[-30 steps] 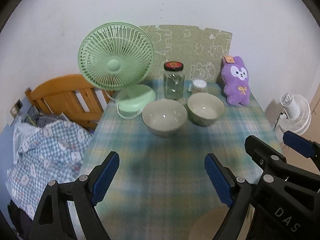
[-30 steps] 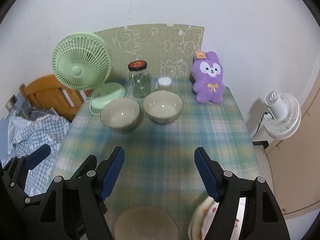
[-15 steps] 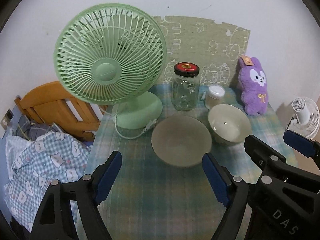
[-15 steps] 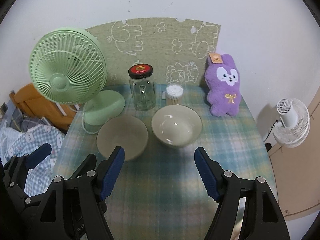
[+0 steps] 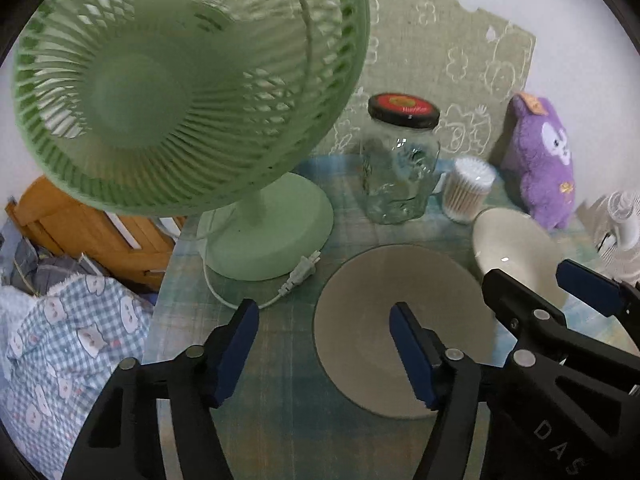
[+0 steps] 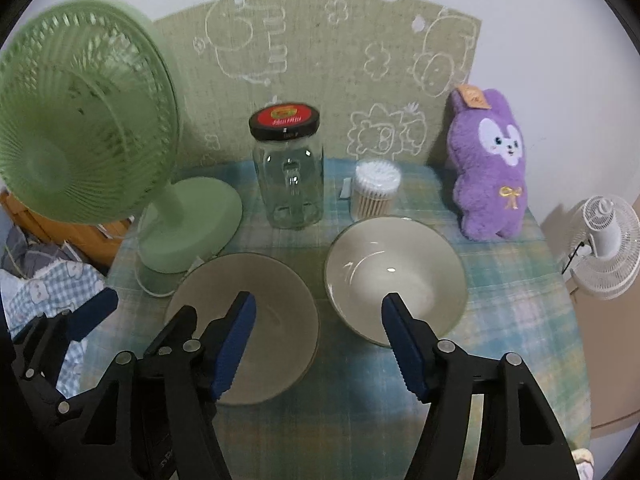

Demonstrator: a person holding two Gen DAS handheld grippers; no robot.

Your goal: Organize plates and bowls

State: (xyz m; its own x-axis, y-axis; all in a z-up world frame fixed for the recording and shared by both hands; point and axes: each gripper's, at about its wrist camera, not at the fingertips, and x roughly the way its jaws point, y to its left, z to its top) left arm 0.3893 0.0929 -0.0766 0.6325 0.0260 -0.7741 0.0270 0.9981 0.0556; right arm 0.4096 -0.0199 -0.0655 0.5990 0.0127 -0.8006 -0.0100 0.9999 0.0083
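My left gripper (image 5: 324, 350) is spread wide and empty, its right finger over the left bowl (image 5: 404, 332)'s near-left rim. My right gripper (image 6: 318, 344), equally released, faces the gap between that bowl and the right bowl (image 6: 394, 278). I judge this the approach; next, straddle a rim and clamp. A second ago both bowls sat far off; now the fan (image 5: 176, 80) looms close.

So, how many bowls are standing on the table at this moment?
2. A matte grey bowl sits in front of the green fan; a glossy cream bowl sits to its right, near the cotton swabs. Nearer dishes may be hidden.
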